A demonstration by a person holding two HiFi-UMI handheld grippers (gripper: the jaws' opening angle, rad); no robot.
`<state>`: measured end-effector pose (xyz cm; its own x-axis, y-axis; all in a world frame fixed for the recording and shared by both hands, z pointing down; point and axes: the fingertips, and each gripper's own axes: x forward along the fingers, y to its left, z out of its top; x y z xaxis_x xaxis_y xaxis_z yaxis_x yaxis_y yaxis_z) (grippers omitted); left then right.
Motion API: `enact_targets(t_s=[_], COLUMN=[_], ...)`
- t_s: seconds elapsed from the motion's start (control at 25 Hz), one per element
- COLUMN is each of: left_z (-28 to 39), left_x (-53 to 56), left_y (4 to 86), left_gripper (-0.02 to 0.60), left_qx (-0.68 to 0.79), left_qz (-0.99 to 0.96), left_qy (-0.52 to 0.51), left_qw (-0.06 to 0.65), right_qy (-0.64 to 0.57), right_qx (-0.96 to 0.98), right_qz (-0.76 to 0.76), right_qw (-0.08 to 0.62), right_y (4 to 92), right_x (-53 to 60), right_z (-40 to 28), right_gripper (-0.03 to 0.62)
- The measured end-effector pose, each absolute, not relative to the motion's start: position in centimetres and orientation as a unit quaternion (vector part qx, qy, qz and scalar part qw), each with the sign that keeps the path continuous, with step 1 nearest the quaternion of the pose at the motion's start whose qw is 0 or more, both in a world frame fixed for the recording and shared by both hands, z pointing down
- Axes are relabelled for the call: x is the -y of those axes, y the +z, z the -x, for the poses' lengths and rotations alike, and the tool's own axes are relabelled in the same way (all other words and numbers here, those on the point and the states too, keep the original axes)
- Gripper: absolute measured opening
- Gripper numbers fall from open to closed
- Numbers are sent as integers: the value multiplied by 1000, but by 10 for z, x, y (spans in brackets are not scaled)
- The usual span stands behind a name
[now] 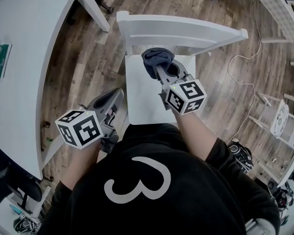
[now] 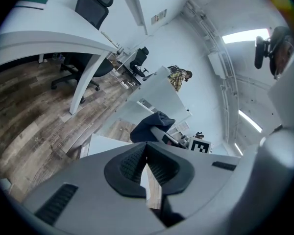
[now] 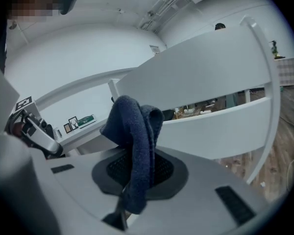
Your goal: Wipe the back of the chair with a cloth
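Right gripper: jaws are clamped on the cloth. A fold of the dark blue fabric is pinched between the pads, and the rest bunches up above the tips.
Left gripper: jaws are closed and hold nothing. It hangs low at the person's left side, beside the seat and well apart from the cloth.
Cloth position: in the head view the bundle sits over the rear of the seat, just in front of the chair back.
Chair back: white, with a broad top rail and a narrower rail below it. Both rails fill the right gripper view, close ahead of the cloth.
Contact: no view settles whether the cloth touches a rail or is just short of it.
Done, as judged: the cloth is secured in the right gripper and has been brought to the work surface.
Left, as judged: the wiping itself. The rails show no streak, damp patch or dirt boundary, so wiped and unwiped areas cannot be told apart. Treat the top rail, the lower rail and the posts as all outstanding.
Surroundings: a white table stands to the left on the wood floor, clear of the chair.
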<state>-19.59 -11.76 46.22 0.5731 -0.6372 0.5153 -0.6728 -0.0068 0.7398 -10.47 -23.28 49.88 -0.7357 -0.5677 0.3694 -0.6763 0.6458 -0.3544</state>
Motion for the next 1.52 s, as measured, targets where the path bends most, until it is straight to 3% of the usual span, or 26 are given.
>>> enact_targets(t_s=[0.64,1.52], left_z=[242,224], left_x=[84,97], left_y=[476,470], left_gripper=[14,14], left_qx=[520,526], left_qz=[-660,-670], left_qy=[-9,6], left_qw=[543,524], right_qy=[245,215], right_qx=[901,893], right_qz=[-332,-362], right_qw=[130,160], right_y=[529,536], right_x=[262,280], right_z=[164,148], right_gripper=[52,51])
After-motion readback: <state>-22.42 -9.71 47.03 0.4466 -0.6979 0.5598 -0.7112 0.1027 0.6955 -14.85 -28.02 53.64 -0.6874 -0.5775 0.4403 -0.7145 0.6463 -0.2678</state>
